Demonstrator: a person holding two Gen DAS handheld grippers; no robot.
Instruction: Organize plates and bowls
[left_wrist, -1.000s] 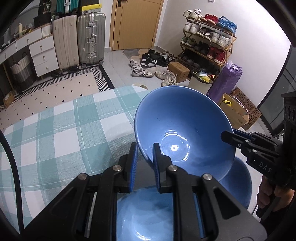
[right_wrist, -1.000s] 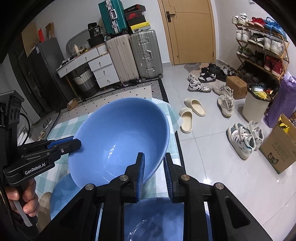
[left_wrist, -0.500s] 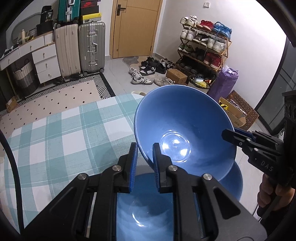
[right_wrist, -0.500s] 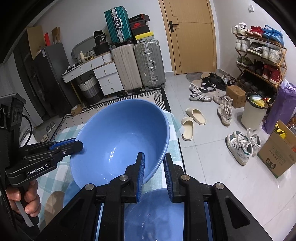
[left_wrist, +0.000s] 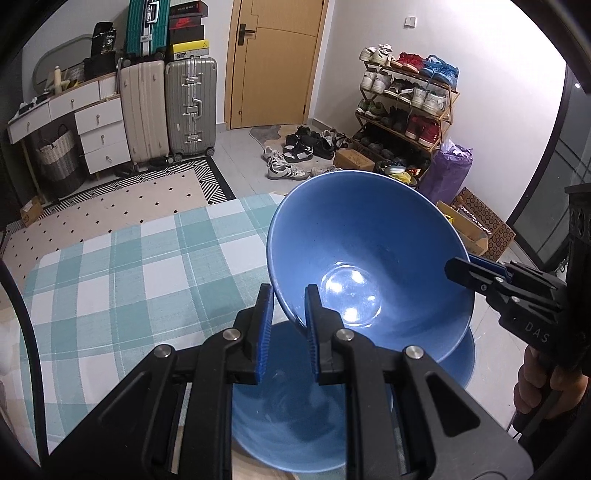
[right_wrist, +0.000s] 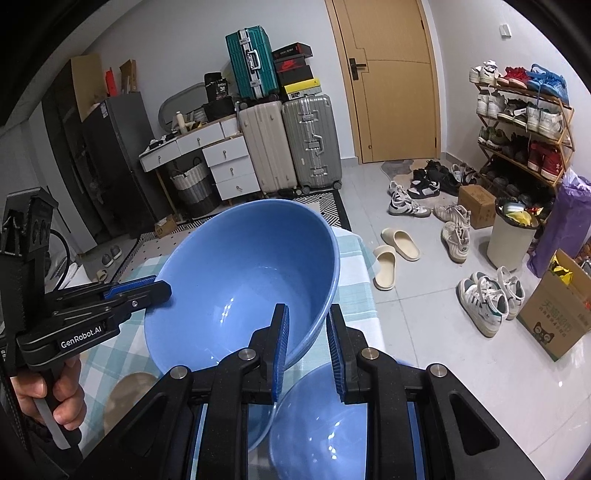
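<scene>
Left wrist: both tools (left_wrist: 289, 308) (right_wrist: 306, 334) clamp blue bowl (left_wrist: 369, 258) rim, above table (left_wrist: 129, 266) edge.

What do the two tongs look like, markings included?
Both are matte black with blue ribbed pads and silver pivot bolts. The left tongs read "GenRobot.AI" in white on the side, and a black cable loops behind them. The right tongs show "DAS" embossed on the body. No sleeve is clearly visible.

Left tongs (right_wrist: 164, 288) body: "GenRobot.AI"
Right tongs (left_wrist: 452, 267) body: "DAS"
Black bag (left_wrist: 104, 40) on the drawers: "36"
</scene>
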